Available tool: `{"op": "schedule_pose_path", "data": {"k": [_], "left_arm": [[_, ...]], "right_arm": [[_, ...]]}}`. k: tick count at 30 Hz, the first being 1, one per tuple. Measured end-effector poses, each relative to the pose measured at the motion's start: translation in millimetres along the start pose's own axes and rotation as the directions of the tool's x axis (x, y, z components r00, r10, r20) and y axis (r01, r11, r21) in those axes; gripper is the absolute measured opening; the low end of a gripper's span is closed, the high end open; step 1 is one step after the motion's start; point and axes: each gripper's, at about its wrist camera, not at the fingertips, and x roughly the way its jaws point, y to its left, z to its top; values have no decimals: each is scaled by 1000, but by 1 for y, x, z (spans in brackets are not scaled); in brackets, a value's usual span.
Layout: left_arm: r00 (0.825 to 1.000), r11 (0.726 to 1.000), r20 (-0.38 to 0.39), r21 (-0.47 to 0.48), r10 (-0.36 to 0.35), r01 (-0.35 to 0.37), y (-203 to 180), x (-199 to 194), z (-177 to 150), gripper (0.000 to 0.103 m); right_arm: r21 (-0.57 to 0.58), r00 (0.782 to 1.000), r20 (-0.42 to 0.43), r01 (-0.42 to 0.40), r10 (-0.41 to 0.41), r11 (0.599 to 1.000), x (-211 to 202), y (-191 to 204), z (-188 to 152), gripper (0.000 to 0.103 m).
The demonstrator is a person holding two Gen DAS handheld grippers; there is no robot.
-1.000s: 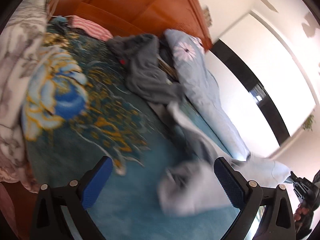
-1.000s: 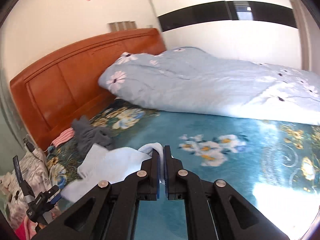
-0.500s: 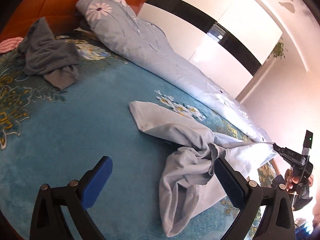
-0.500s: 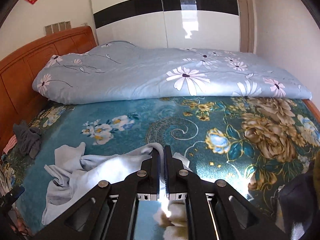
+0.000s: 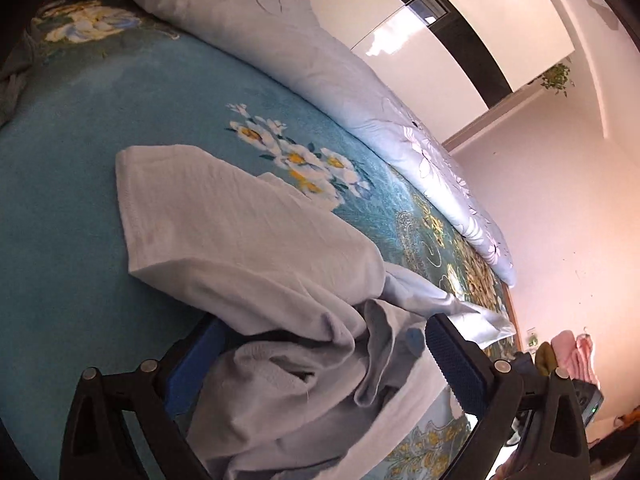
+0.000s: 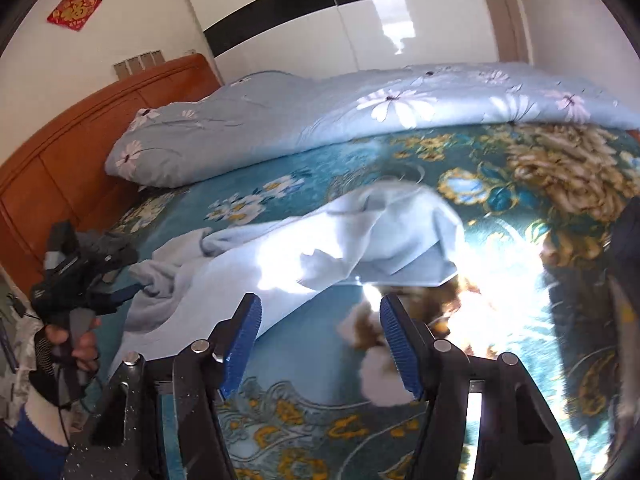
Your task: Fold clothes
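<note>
A pale blue-grey garment (image 5: pixel 256 248) lies crumpled on the teal floral bedspread (image 5: pixel 60 184). In the left wrist view my left gripper (image 5: pixel 320 360) is open, its blue pads on either side of a bunched part of the garment. In the right wrist view the same garment (image 6: pixel 304 252) stretches from left to centre, one end lifted and blurred. My right gripper (image 6: pixel 320 340) is open and empty, just in front of the garment's near edge. The left gripper also shows in the right wrist view (image 6: pixel 120 292), hand-held, at the garment's left end.
A light blue floral duvet (image 6: pixel 340 120) lies rolled along the far side of the bed. An orange wooden headboard (image 6: pixel 60 168) stands at the left. A white and black wardrobe (image 6: pixel 360 20) is behind. Pink clothes (image 5: pixel 576 352) lie beyond the bed's foot.
My right gripper has opened and let go of the garment, which now drops ahead of it. My left gripper has moved forward so that the bunched cloth sits between its open pads.
</note>
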Motion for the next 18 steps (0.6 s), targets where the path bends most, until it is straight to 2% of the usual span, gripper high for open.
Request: {"op": "schedule_pose_path", "data": {"k": [1, 2, 3, 4, 5, 7, 8, 10, 14, 15, 16, 17, 18], "left_arm": [[1000, 1000, -10, -14, 12, -12, 2, 4, 3, 92], [999, 999, -18, -25, 28, -29, 4, 6, 5, 81], [999, 998, -27, -36, 44, -45, 6, 9, 7, 65], [997, 997, -38, -46, 64, -66, 9, 12, 9, 54], [995, 995, -51, -54, 85, -88, 12, 14, 11, 39], [996, 994, -45, -73, 76, -79, 17, 14, 14, 29], [996, 994, -32, -73, 83, -85, 19, 11, 15, 17], [995, 993, -13, -68, 96, -97, 21, 5, 18, 13], [992, 993, 54, -44, 113, -111, 22, -18, 25, 11], [989, 992, 82, -42, 120, -117, 23, -27, 28, 11], [986, 992, 108, -42, 126, -122, 25, -37, 33, 11], [983, 991, 133, -48, 129, -124, 29, -48, 37, 11], [979, 991, 154, -55, 131, -124, 33, -60, 41, 11]], "right_arm": [[15, 1000, -12, -17, 17, 1000, 8, 1, -2, 63], [30, 999, -18, -36, 37, 999, 16, 1, -3, 63], [49, 998, -30, -51, 53, 997, 25, 2, -3, 63], [70, 997, -43, -65, 68, 995, 33, 2, -3, 63], [90, 995, -54, -77, 82, 993, 41, 3, -4, 63], [127, 991, -75, -102, 112, 987, 54, 6, -7, 63], [139, 988, -88, -111, 124, 984, 61, 9, -9, 63], [159, 982, -124, -120, 140, 980, 77, 14, -13, 63], [224, 982, -114, -124, 152, 967, 94, 16, -7, 64], [238, 981, -111, -131, 161, 962, 97, 17, -1, 60], [252, 979, -108, -139, 170, 958, 101, 18, 6, 44], [249, 979, -112, -139, 171, 958, 106, 22, 14, 33], [241, 978, -118, -138, 170, 961, 112, 27, 24, 15]]}}
